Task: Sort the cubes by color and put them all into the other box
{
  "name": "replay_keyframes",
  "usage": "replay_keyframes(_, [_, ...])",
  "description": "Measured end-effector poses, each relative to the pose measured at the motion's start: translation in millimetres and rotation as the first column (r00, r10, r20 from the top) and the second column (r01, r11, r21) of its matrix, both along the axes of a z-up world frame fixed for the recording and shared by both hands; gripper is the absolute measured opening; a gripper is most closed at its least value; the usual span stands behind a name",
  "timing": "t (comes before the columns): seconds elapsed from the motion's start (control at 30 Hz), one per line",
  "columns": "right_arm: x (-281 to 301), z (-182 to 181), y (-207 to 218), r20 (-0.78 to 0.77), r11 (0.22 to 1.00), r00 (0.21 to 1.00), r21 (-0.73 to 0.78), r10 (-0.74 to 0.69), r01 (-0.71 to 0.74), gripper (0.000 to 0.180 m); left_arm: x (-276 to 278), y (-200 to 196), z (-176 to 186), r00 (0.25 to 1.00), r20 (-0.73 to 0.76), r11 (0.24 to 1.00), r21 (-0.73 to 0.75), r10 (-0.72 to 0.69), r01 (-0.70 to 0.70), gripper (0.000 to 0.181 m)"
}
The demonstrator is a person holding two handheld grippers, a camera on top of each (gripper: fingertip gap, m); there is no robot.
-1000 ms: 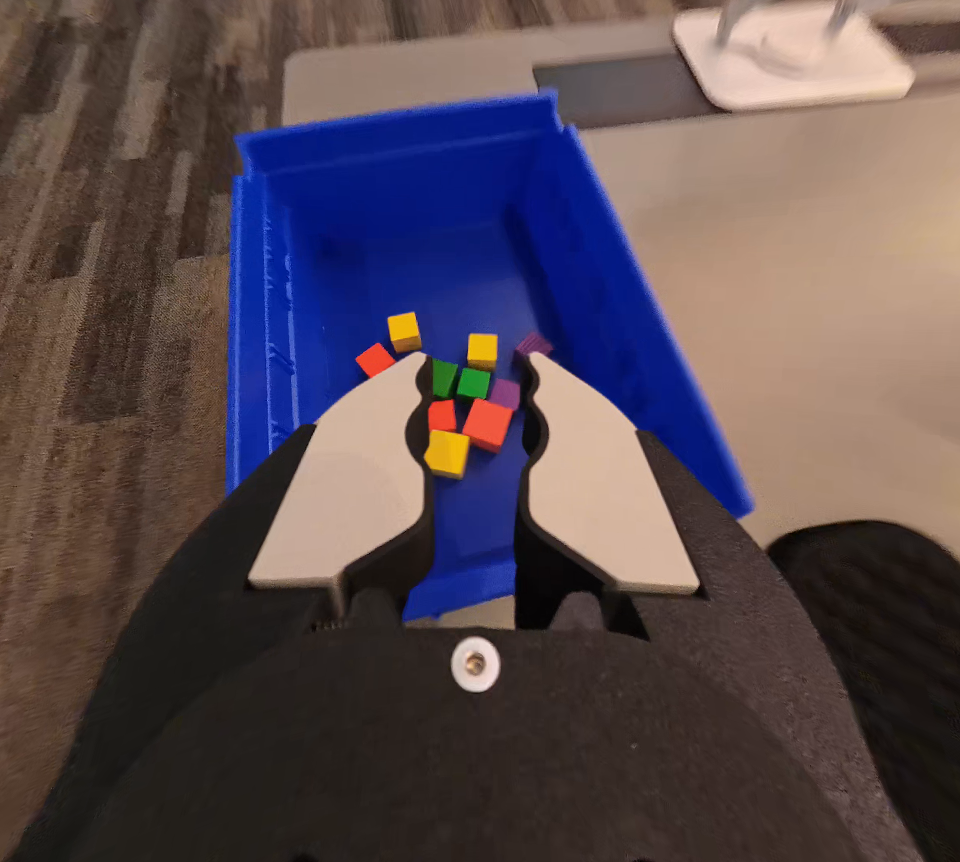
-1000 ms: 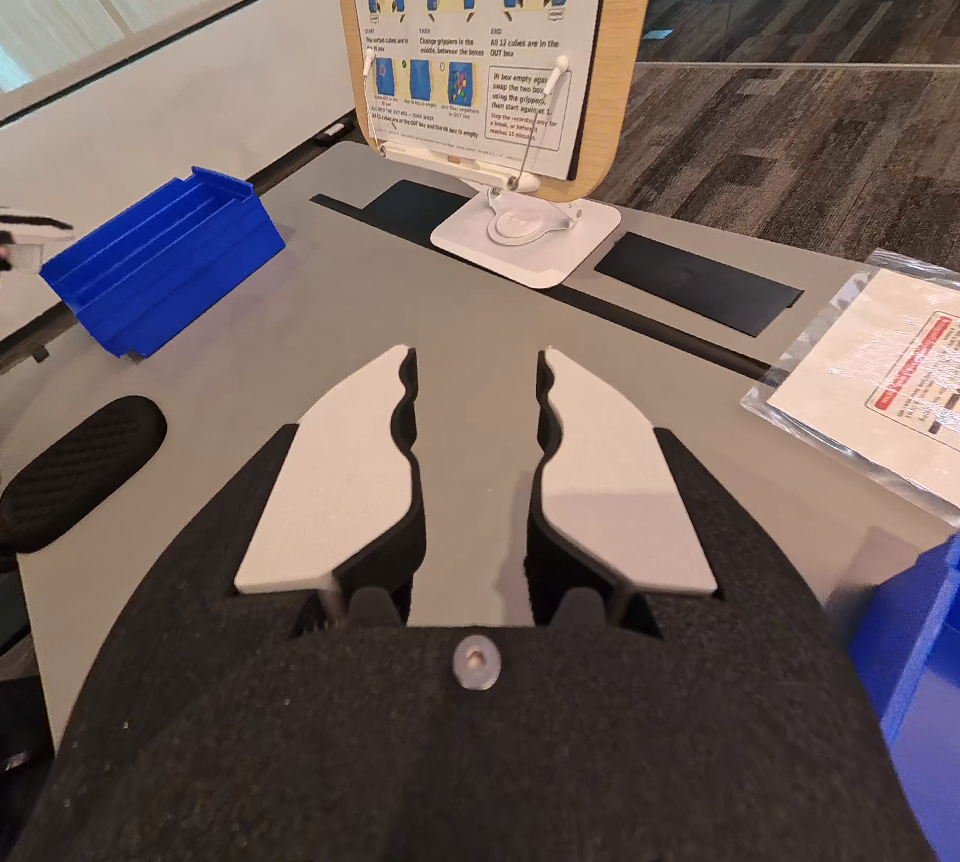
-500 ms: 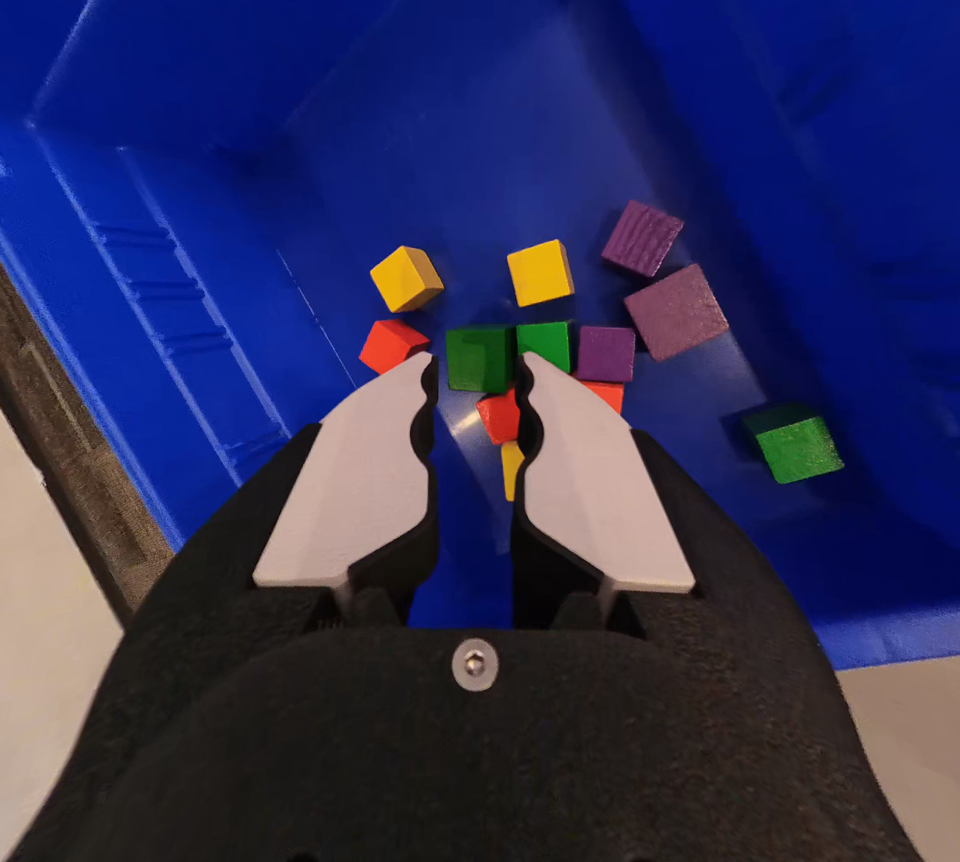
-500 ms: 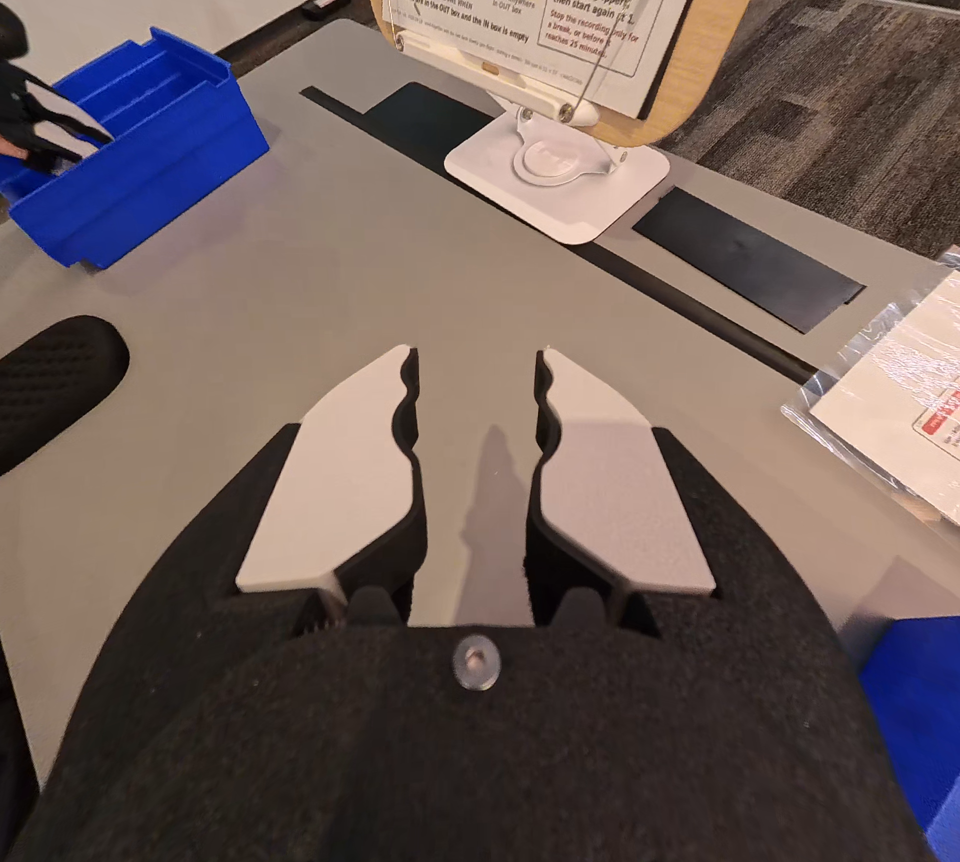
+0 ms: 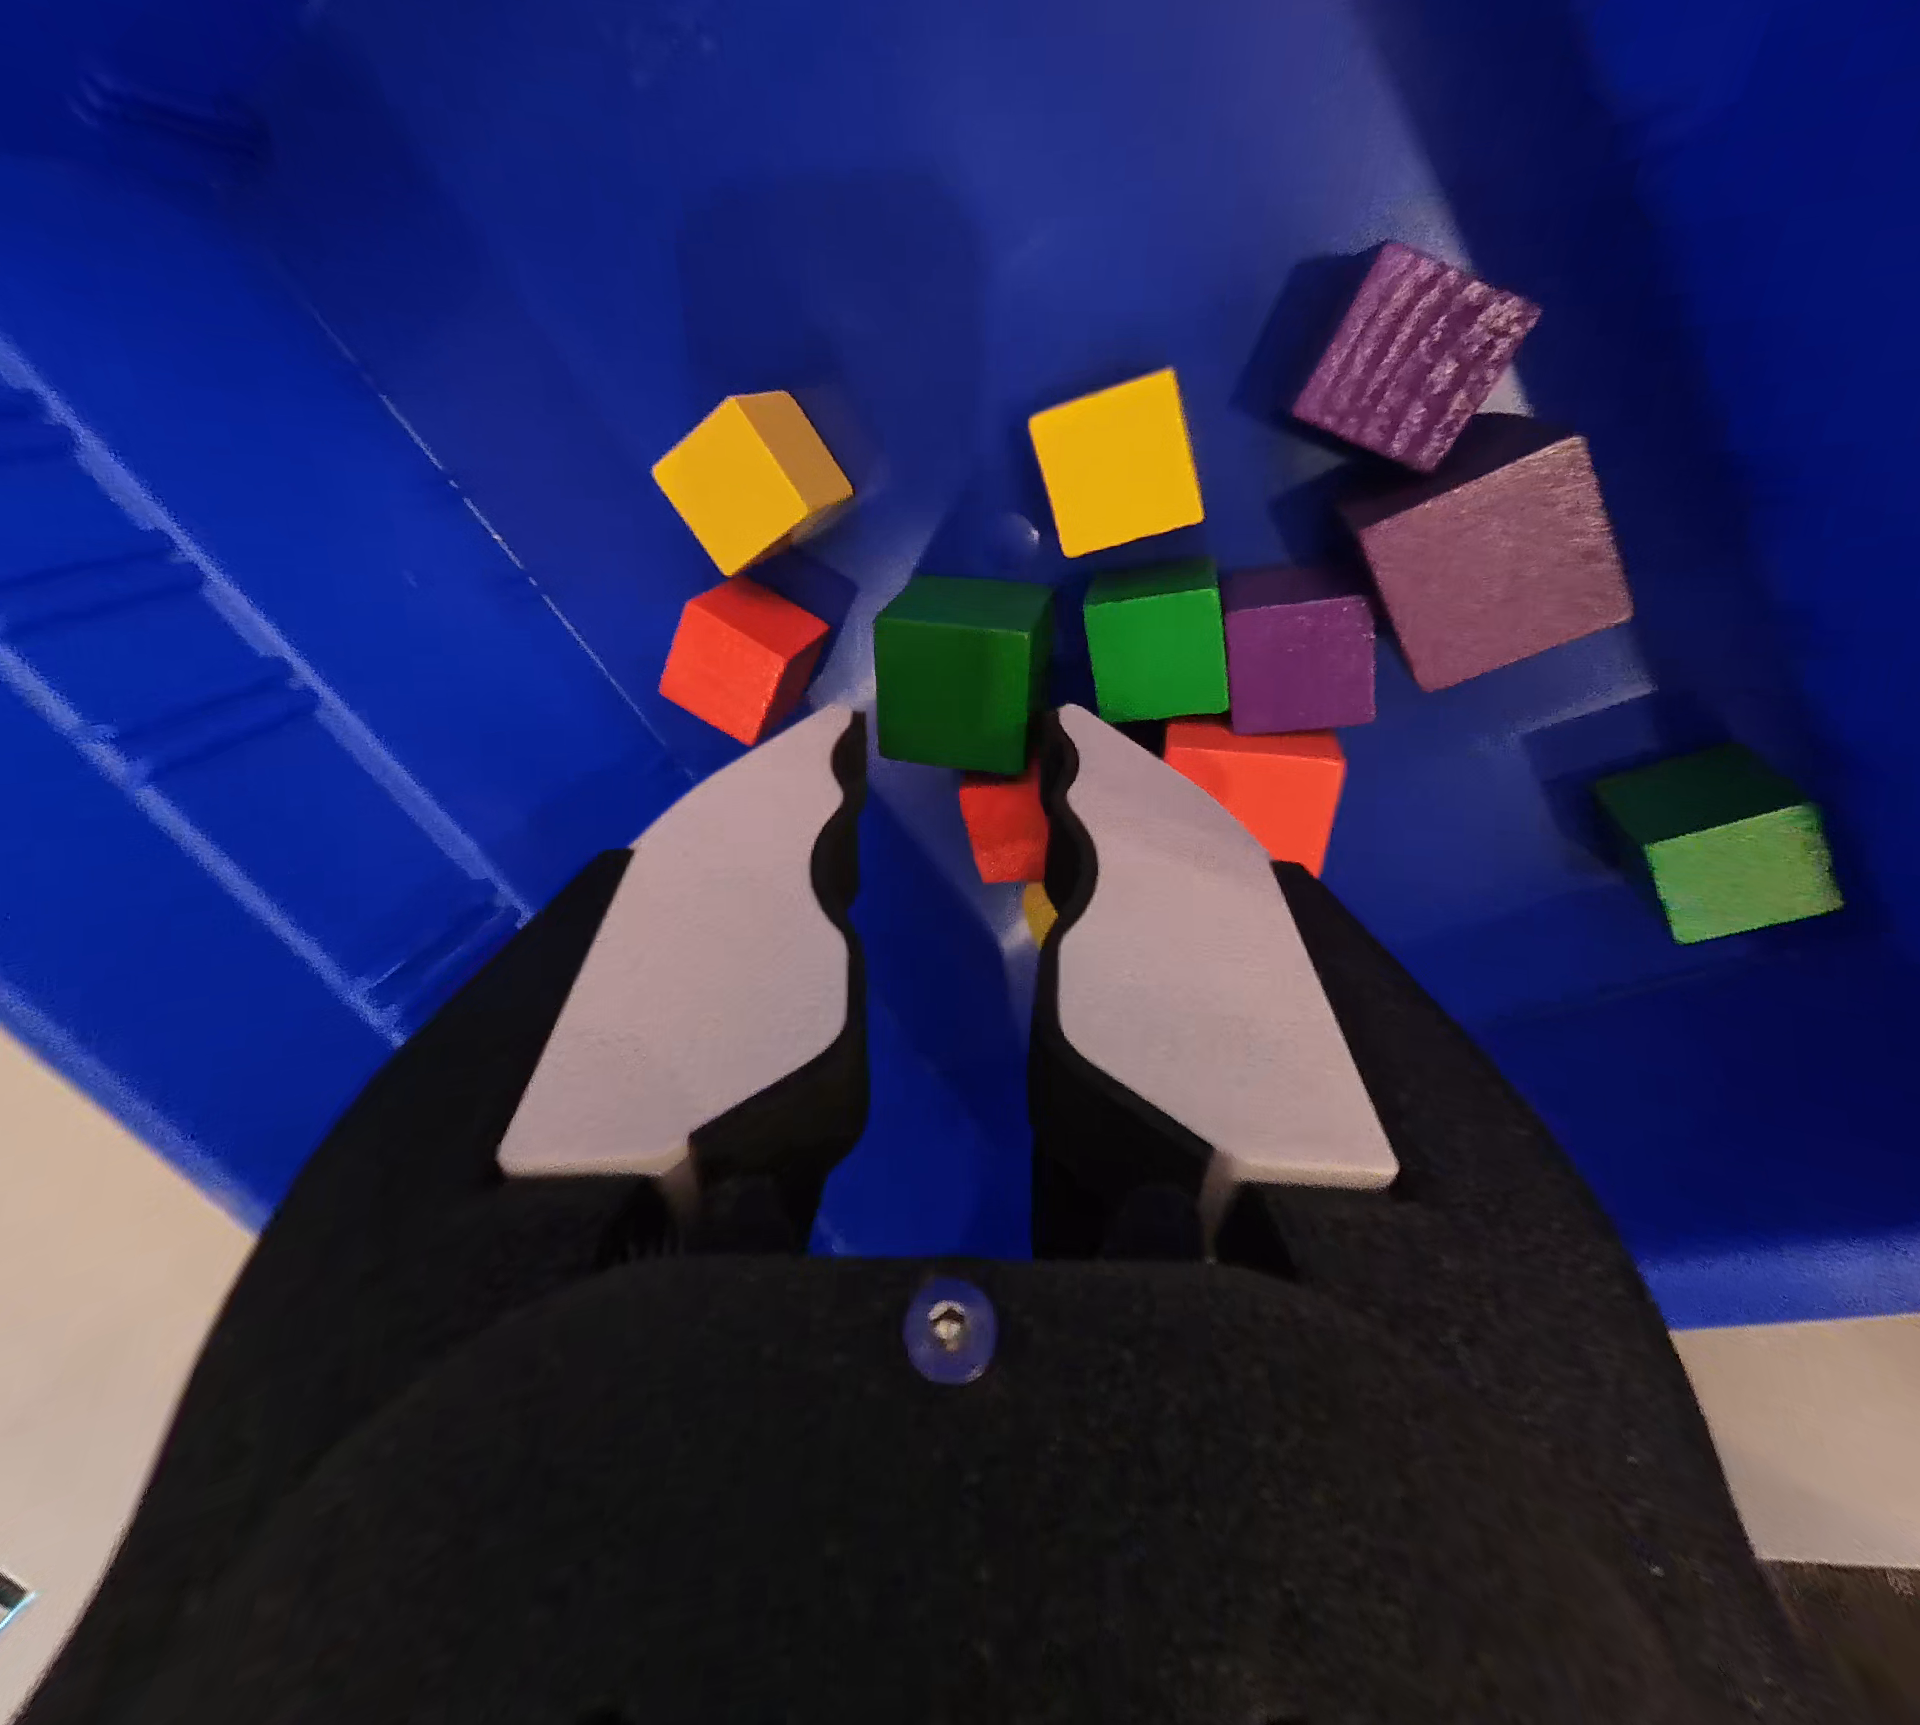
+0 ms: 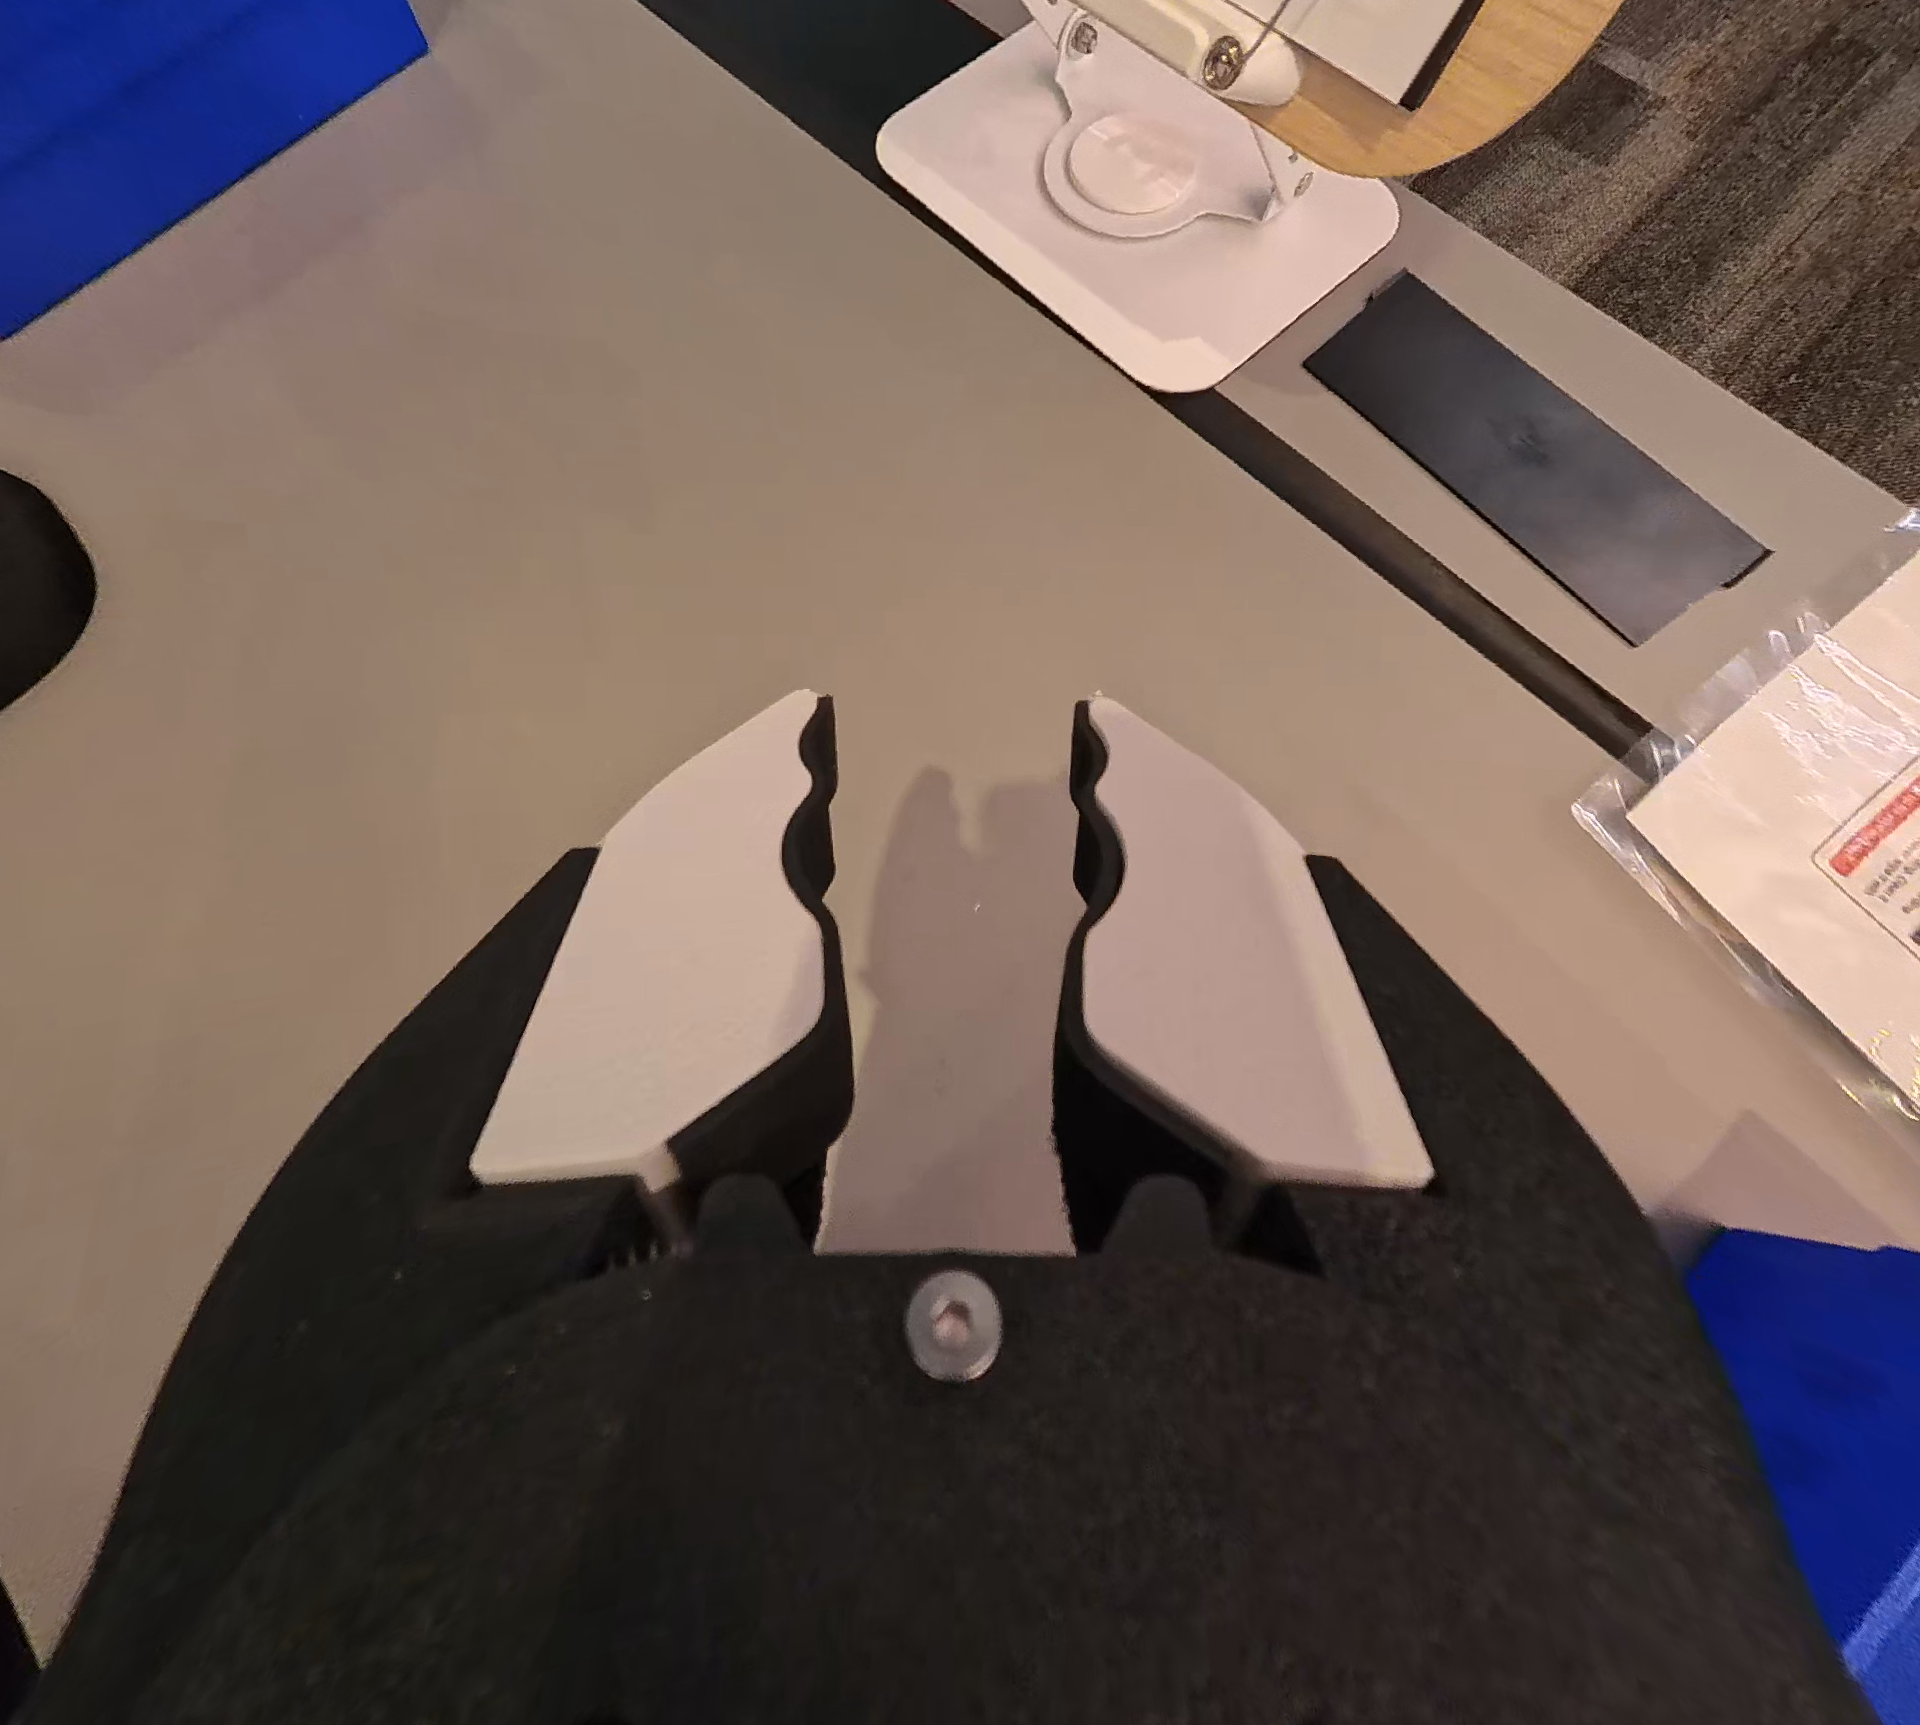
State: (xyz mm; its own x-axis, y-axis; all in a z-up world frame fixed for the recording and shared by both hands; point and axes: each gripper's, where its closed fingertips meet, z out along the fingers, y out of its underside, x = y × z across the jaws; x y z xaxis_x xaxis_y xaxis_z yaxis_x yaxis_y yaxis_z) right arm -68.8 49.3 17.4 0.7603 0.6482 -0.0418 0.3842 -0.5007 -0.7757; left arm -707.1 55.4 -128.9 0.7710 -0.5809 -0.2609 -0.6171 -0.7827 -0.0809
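Left gripper (image 5: 954,719) part-open inside blue box (image 5: 312,636), tips flanking green cube (image 5: 958,673), unclamped; right gripper (image 6: 951,714) open, empty, above table (image 6: 623,428).

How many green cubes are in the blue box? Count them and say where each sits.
3. One green cube lies just past the left gripper fingertips; a second sits right of it, against a purple cube; a third lies alone, far right. The gripper may hide more.

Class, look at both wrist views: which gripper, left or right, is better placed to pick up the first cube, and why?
Left. The left gripper is open inside the blue box, fingertips beside a green cube. The right gripper hangs open over bare table.
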Motion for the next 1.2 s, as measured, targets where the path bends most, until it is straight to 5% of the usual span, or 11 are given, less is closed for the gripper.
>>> replay_keyframes(0.5, [-6.7, -18.7, 0.6, 0.033, 0.998, 0.999, -0.063, 0.028, -0.026, 0.042, 4.4, 17.2, -0.4, 0.999, 0.032, 0.991, 0.132, -0.027, 0.023, 0.030])
replay_keyframes(0.73, [-9.9, -18.3, 1.3, 0.023, 0.998, 0.999, -0.060, 0.031, -0.030, 0.041, 9.9, 23.5, 56.0, 0.998, 0.030, 0.937, 0.345, -0.060, 0.046, 0.028])
replay_keyframes(0.87, [-17.2, -14.3, 3.2, 0.015, 0.998, 0.999, -0.038, 0.049, -0.048, 0.040, 47.8, 24.3, 117.3, 0.986, 0.058, 0.840, 0.532, -0.159, 0.104, 0.028])
replay_keyframes(1.0, [-43.4, -3.1, -2.0, -0.075, 0.991, 0.989, -0.017, 0.128, -0.130, 0.040, 142.4, 11.6, 171.7, 0.912, 0.164, 0.682, 0.715, -0.375, 0.152, 0.027])
replay_keyframes(1.2, [-109.5, 22.8, -25.3, -0.312, 0.959, 0.913, -0.022, 0.262, -0.282, 0.044, 295.7, -18.5, 186.3, 0.771, 0.115, 0.482, 0.835, -0.627, 0.267, 0.027])
